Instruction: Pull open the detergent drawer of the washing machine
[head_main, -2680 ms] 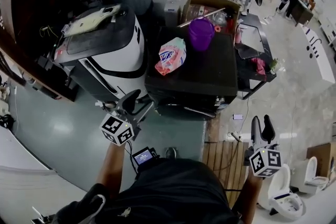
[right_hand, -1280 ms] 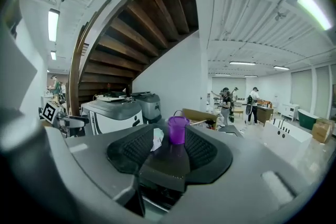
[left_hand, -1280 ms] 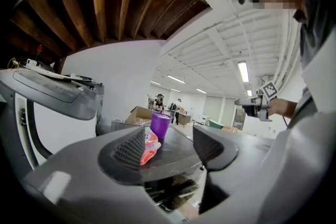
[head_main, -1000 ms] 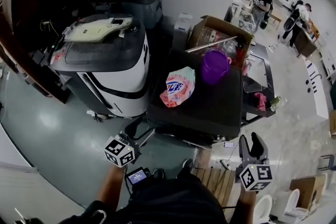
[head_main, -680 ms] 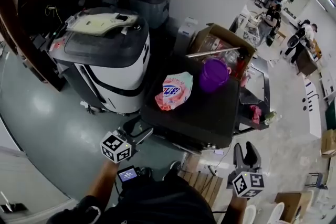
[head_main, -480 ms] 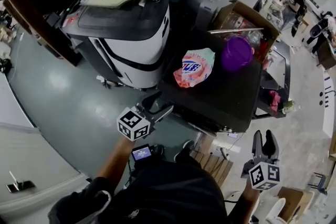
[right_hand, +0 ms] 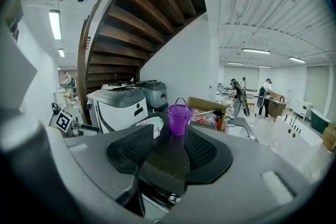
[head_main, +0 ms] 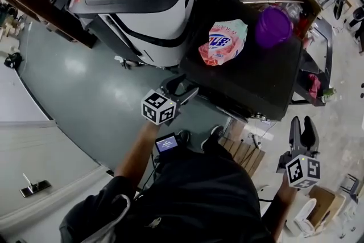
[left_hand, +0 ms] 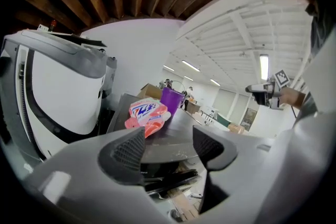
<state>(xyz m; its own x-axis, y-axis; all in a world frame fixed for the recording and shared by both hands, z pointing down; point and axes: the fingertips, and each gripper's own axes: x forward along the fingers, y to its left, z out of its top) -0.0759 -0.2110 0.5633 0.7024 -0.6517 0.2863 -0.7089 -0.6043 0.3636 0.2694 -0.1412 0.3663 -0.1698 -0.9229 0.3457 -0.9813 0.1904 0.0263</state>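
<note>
aiming the spread, empty left hand-held gripper (head_main: pixel 183 87) at the front of the dark washing machine (head_main: pixel 250 85) just ahead, catch its detergent drawer squarely while the spread right hand-held gripper (head_main: pixel 301 120) hangs clear.

the left claw (head_main: pixel 185 87) reaches ahead on a bare, outstretched left forearm (head_main: pixel 136 153), tilted slightly downward, its jaws a little apart with nothing between them. the right claw (head_main: pixel 301 122) is held close beside the body, jaws likewise apart and empty.

White machine (head_main: pixel 153 20) cropped above, distant people (right_hand: pixel 265 93) tiny
</note>
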